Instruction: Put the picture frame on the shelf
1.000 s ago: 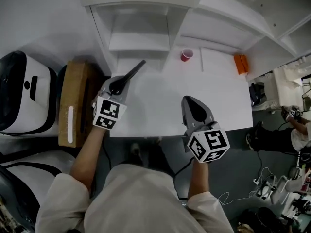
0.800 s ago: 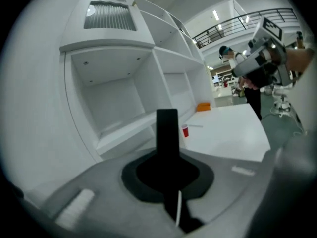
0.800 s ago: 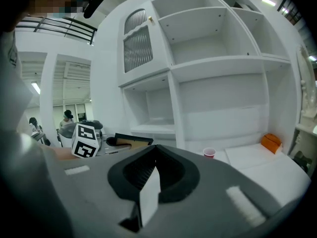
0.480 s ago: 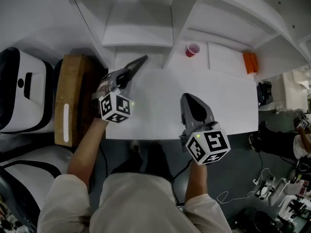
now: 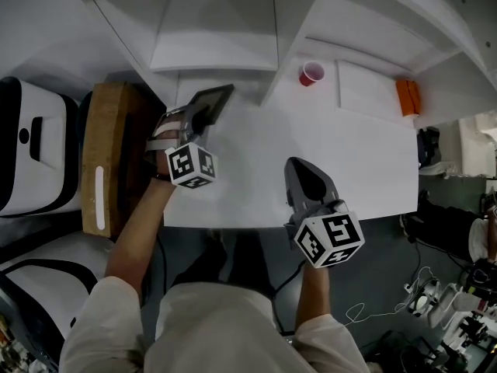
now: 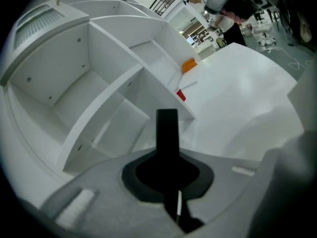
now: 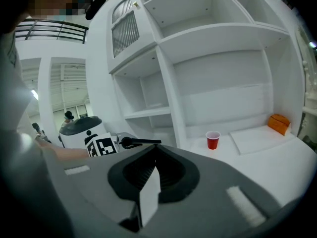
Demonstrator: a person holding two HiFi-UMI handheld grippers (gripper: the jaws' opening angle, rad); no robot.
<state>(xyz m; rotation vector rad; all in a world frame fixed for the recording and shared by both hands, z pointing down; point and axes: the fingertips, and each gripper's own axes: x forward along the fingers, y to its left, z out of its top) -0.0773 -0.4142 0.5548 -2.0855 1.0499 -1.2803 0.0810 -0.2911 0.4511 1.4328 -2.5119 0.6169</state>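
White table [image 5: 349,162] fills the middle of the head view, with a white shelf [image 5: 217,45] unit standing along its far edge at 12 o'clock. Picture frame [image 5: 211,101], a thin dark slab, sits at 1 o'clock from the left gripper [image 5: 196,120], just in front of the shelf's lower opening. That gripper's jaws are pinched narrow on the frame's near edge. In the left gripper view the frame [image 6: 167,133] shows edge-on as 1 upright dark bar rising from the left gripper [image 6: 167,158].

I judge the frame light and stiff, probably with a glazed face that would crack if knocked. A grip on 1 edge lets it swing, so a hold low on the border should steady it for standing upright. Whether its far corner touches the table I cannot tell.

Right gripper [image 5: 295,169] hovers at 5 o'clock from the frame, jaws together on nothing, as the right gripper [image 7: 154,148] view shows.

Shelf compartments facing that view hold nothing. Red cup [image 5: 311,74] stands at 1 o'clock from the right gripper and looks empty, though its inside is small here. Orange block [image 5: 408,97] lies further right, at 2 o'clock.
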